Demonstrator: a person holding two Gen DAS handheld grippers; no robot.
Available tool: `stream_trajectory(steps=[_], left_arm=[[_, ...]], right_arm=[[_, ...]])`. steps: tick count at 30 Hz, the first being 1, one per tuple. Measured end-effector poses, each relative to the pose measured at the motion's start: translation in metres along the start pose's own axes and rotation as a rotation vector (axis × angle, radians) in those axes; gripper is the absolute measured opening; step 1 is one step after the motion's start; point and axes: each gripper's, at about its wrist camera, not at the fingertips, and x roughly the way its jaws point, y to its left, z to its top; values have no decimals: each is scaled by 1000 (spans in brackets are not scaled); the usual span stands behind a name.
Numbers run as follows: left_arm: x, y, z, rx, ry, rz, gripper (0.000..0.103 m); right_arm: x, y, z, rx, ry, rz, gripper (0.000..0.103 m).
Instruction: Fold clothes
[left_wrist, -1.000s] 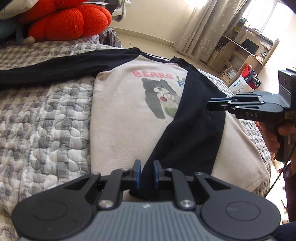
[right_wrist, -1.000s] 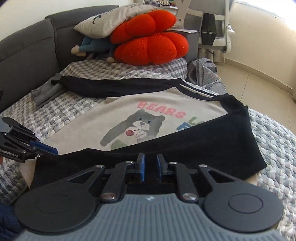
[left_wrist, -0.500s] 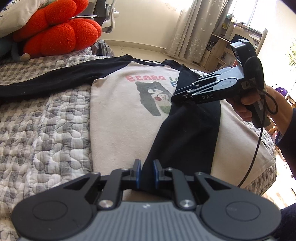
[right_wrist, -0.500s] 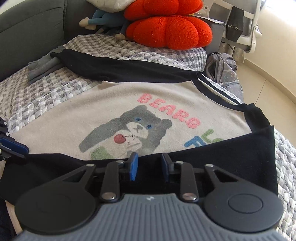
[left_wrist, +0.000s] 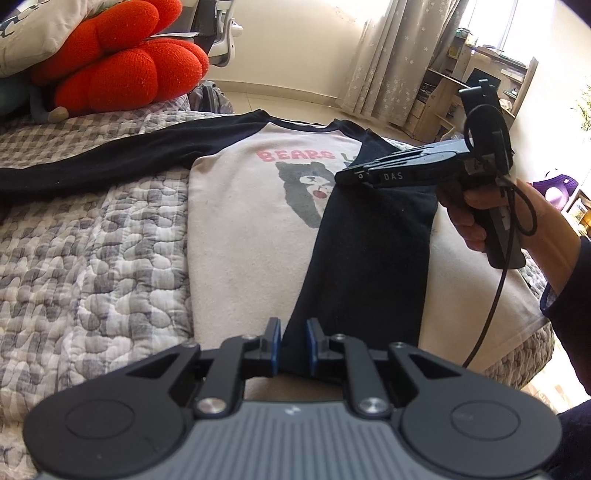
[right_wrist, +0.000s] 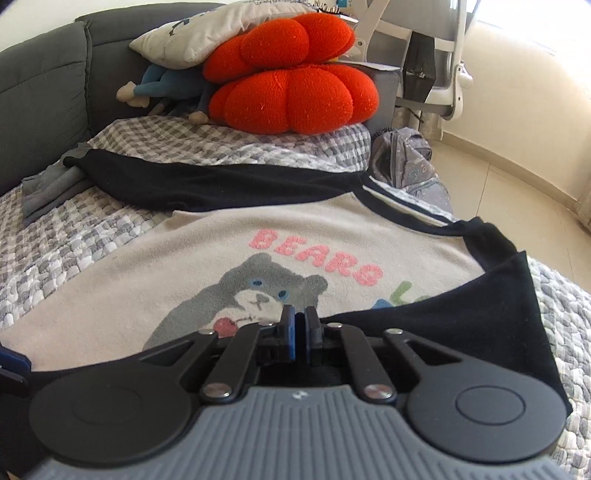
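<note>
Two tongs work a cream bear-print shirt with black sleeves (left_wrist: 243, 236) lying on the quilted bed (left_wrist: 85, 251): left tongs (left_wrist: 293, 341) clench the folded sleeve's cuff; right tongs (right_wrist: 300, 325), nearly closed, pinch its upper edge.

Two close, downward wrist views, shared shirt (left_wrist: 240, 236).

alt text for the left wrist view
The left gripper pinches the cuff of a black sleeve folded across a cream bear shirt on a quilted bed. The right gripper holds the sleeve higher up.
</note>
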Motion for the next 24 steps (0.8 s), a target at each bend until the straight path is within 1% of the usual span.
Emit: stream_trajectory(steps=[2,3,4,5,7,9,11,12,13,15,17,21,23,24], left_arm=[[-6,2,2,-1,-8,-2,19],[-10,4,4,-4,-17,-3,19],[-14,5,5,-6,-30,-6,19],[-17,5,7,-5,-41,-13,20],[-20,0,9,5,-57,-35,24],[-19,-6,11,17,-62,-56,28],[-9,-18,9,47,-34,-53,28],[-5,-23,7,62,-23,-49,28],[0,-27,4,75,-10,-45,28],[7,-33,0,101,10,-32,28],[7,-31,-3,112,6,-28,28],[2,-25,-4,106,14,-35,28],[0,-24,-4,109,18,-30,28],[0,-25,-4,113,19,-26,28]], right_arm=[[-15,-5,-6,29,-25,8,28],[-25,-10,-9,68,-44,3,43],[-35,-16,-13,115,-64,-7,46],[-43,-21,-18,144,-74,-12,46],[-50,-24,-27,154,-68,-17,46],[-43,-21,-39,144,-5,-20,46],[-43,-11,-48,92,-23,-51,47],[-45,-8,-51,77,-26,-56,49],[-48,-6,-53,78,-27,-57,50],[-54,-10,-57,116,-28,-29,50],[-58,-14,-64,142,-26,-8,51],[-71,-8,-65,83,12,-13,51],[-78,-12,-61,106,3,-19,50],[-80,-15,-60,115,-18,-32,50]])
